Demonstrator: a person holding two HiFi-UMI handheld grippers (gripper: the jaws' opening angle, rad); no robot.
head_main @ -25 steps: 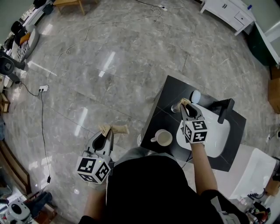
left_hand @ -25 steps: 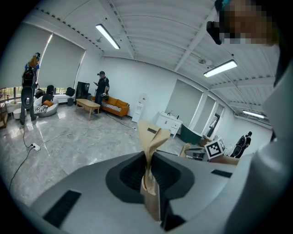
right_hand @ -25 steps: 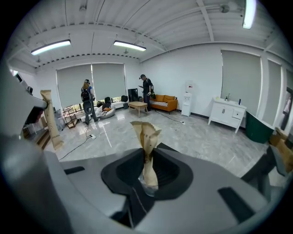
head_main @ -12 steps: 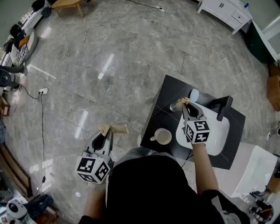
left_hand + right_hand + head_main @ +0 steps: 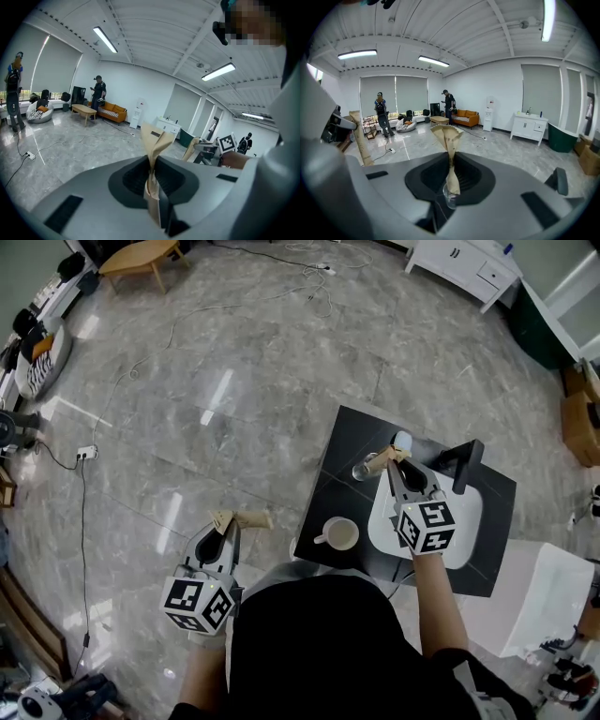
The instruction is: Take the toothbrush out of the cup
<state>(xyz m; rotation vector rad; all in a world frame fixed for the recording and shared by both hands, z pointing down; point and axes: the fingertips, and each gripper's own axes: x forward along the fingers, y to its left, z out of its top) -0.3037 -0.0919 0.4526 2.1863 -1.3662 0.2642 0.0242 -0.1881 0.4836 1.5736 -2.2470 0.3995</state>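
Two changes show at the right tool (image 5: 394, 457). Its taped tips have pinched together, and its marker cube sits a touch larger in the head view than a second ago, which reads as a small lift. The tips hover just above the rim of the cup (image 5: 363, 471), at the upper left of the bench (image 5: 323, 501). The toothbrush cannot be made out in any view. If the clenched tips caught it, it is a sliver hidden between them and the pull-out is probably under way; otherwise it is still inside the cup. The left tool (image 5: 225, 518) hangs off the bench over the floor, lower left of the frame, its tips closed on nothing.

The cup is clear glass, small and round, catching light. The bench top is flat black, with a smooth white basin (image 5: 472, 521) and an angular black faucet (image 5: 464, 463). A cream mug (image 5: 340, 533) stands near the bench's front edge. Both tools' tips are wrapped in creased tan tape.
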